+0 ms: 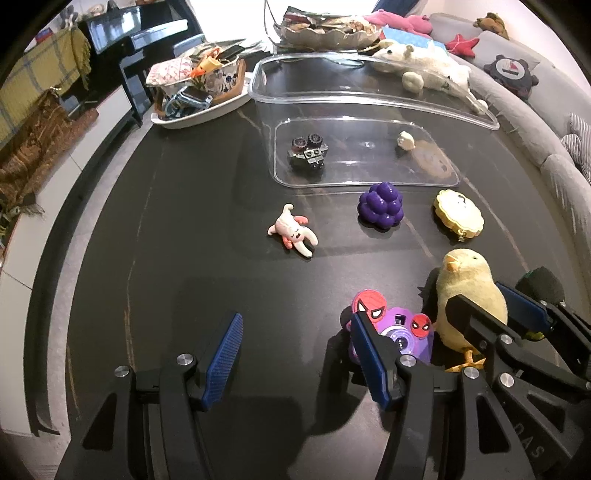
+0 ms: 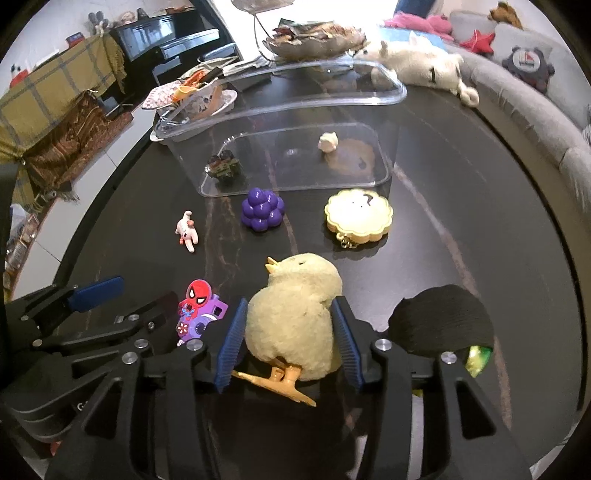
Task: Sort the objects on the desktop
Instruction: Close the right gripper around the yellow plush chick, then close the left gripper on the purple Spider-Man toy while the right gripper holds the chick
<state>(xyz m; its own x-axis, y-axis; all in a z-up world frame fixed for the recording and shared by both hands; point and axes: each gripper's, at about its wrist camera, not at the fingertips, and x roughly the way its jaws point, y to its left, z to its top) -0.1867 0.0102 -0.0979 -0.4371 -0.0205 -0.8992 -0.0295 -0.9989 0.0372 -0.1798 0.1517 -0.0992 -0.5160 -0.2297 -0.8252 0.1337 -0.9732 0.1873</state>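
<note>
right wrist view: right gripper (image 2: 290, 334) clamps the plush chick (image 2: 295, 314) at its body; soft, light, it squashes easily. left gripper (image 1: 295, 354) gapes apart, empty.

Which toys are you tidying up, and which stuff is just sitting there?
Being sorted:
yellow chick, between the right gripper pads
Spider-Man toy
purple grapes
yellow cookie case
pink bunny figure
clear bin, two small toys already inside
left gripper, open

Just lying about:
white plush
snack bowl
cluttered tray
</note>
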